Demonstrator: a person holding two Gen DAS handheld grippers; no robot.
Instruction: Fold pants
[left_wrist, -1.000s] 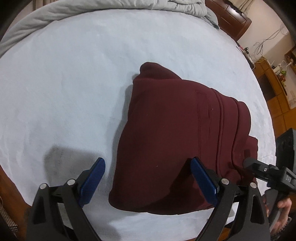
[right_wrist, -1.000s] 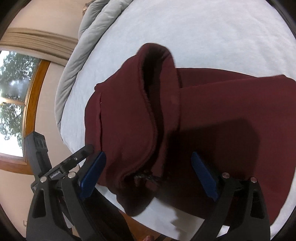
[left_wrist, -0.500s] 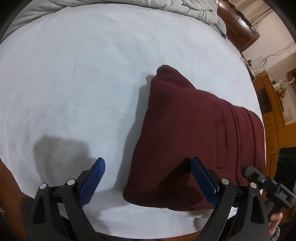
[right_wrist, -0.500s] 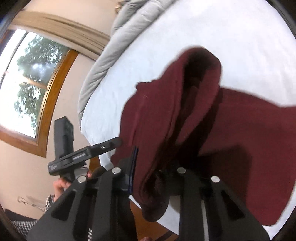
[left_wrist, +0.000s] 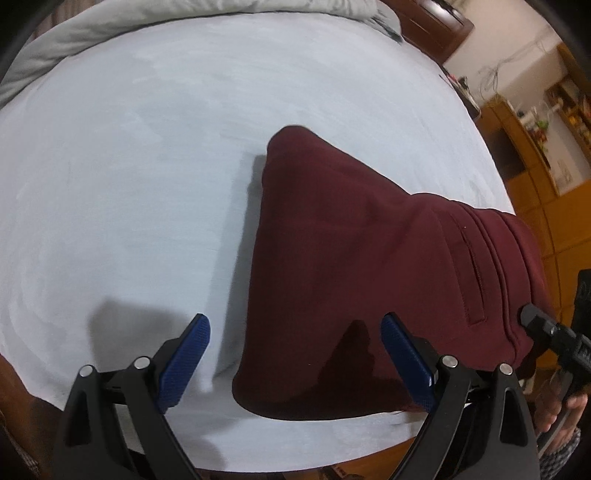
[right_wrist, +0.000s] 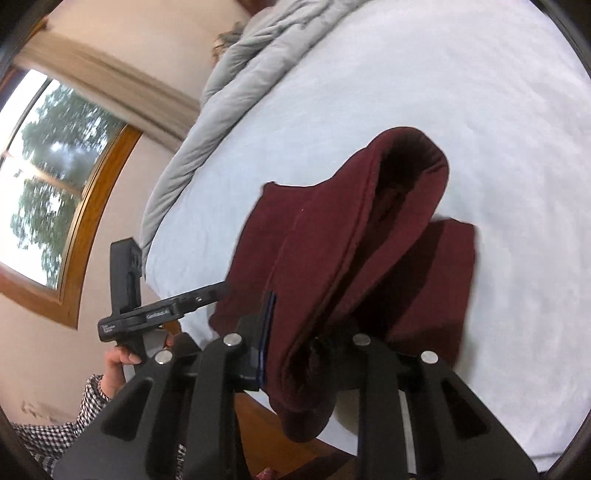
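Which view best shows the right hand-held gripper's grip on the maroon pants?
The right wrist view: the right hand-held gripper is shut on the maroon pants, bunched layers rising between its fingers. The left wrist view shows only the folded stack's top and that gripper's tip at the right edge; the left hand-held gripper is open.

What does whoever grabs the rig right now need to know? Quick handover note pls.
Left claw: open, empty, hovering over the near edge of the maroon pants.
Right claw: shut on the pants' near edge, lifting a bunch of layers off the white bed.
Pants: already folded into a compact stack near the bed's front edge; grey duvet pushed to the far side.
Left: probably carry the gripped edge over for the last fold, release, flatten.
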